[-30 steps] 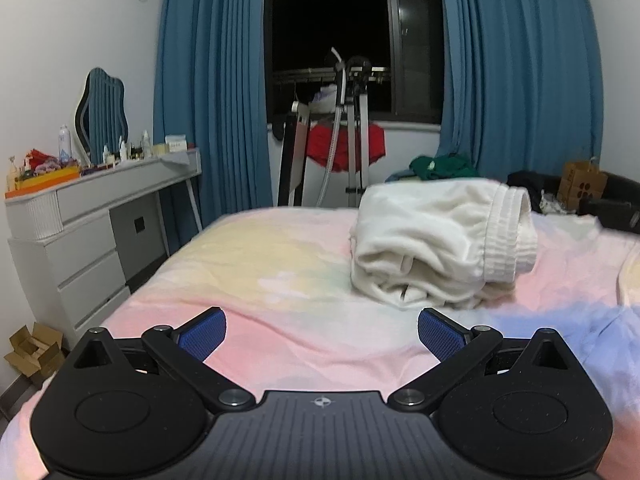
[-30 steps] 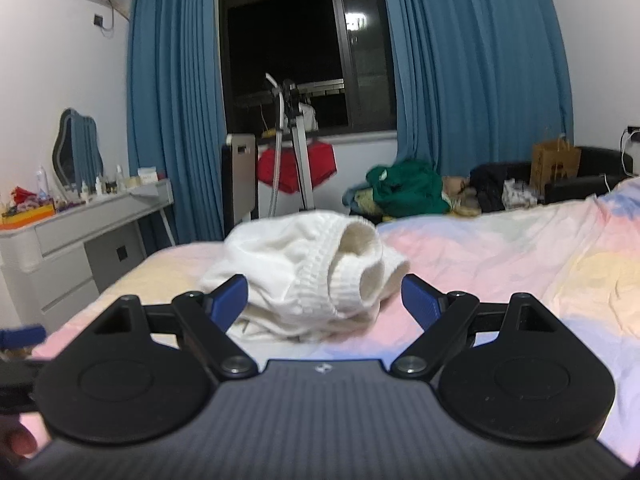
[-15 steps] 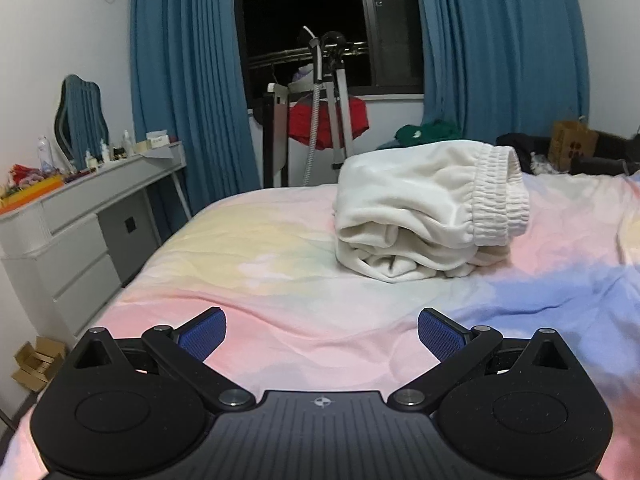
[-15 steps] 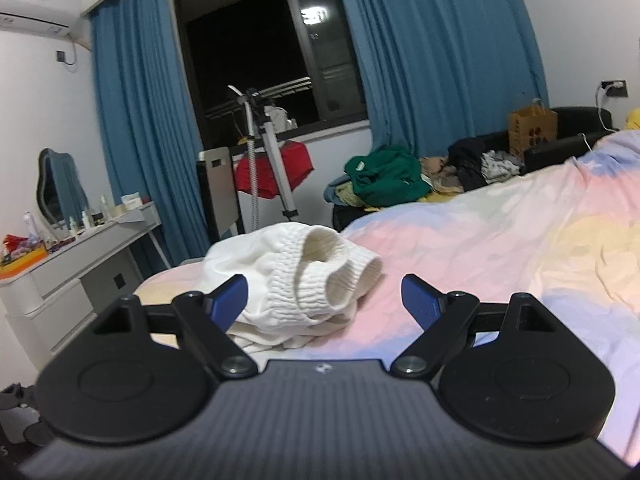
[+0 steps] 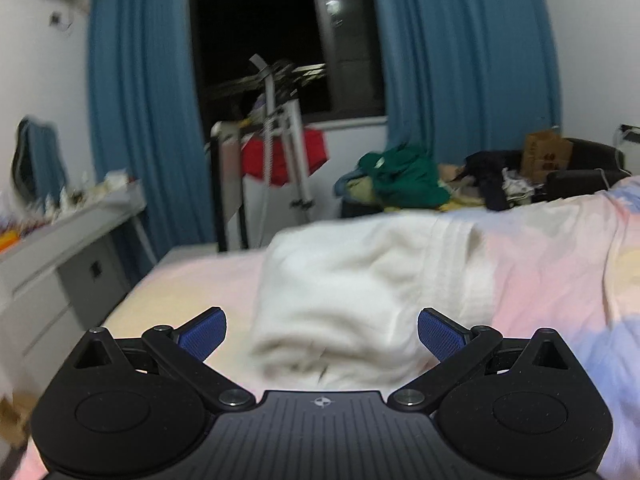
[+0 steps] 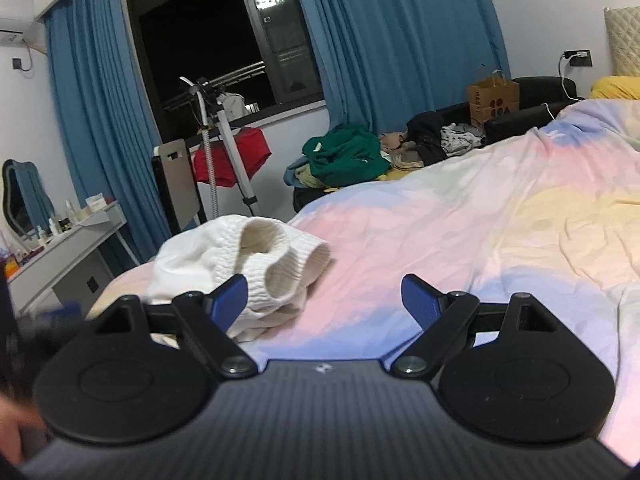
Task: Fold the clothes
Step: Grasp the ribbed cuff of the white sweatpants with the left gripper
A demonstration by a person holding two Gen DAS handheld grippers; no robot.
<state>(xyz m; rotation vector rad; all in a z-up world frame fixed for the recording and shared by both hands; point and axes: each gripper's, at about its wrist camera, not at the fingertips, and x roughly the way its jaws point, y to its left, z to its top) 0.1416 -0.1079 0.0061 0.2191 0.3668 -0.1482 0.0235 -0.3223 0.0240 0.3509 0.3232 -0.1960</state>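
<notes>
Left wrist view: one folded white garment [image 5: 352, 284] lies on the pastel bed [image 5: 560, 264], directly ahead of the left hand-held gripper [image 5: 322, 334], whose two blue fingers stand apart and empty.

Right wrist view: the same single garment [image 6: 240, 264] sits ahead-left, behind the left finger of the right hand-held gripper [image 6: 324, 300], spread wide, holding nothing.
</notes>
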